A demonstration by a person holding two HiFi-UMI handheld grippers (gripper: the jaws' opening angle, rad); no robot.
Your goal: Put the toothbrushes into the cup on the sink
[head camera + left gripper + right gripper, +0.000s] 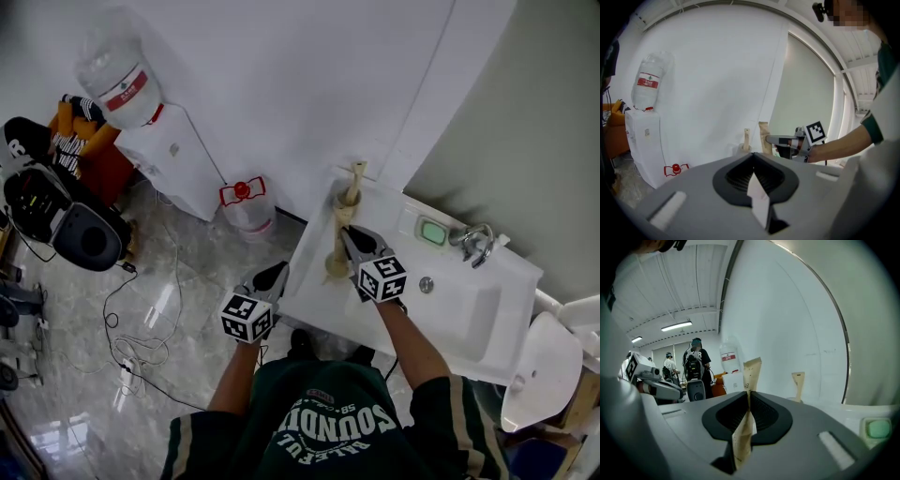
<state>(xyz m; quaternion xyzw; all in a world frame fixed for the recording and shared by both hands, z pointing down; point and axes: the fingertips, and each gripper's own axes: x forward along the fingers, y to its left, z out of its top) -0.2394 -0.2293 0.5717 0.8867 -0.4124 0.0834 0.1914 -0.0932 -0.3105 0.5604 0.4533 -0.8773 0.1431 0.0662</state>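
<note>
My right gripper (349, 236) is over the left end of the white sink (487, 281), shut on a tan paper-wrapped toothbrush (751, 376) that stands upright between its jaws (337, 246). Just beyond it a second wrapped toothbrush (355, 174) sticks up out of a beige cup (348, 199) at the sink's back left corner; it also shows in the right gripper view (798, 384). My left gripper (271, 275) hovers off the sink's left edge over the floor, jaws together on a thin white strip (758, 199). From there I see the cup's toothbrush (746, 139) and my right gripper (774, 139).
A tap (474, 242) and a green soap dish (432, 231) sit at the back of the sink. A water dispenser (164, 145), a spare water bottle (246, 202) and loose cables (141, 347) occupy the floor to the left. People stand far off (696, 364).
</note>
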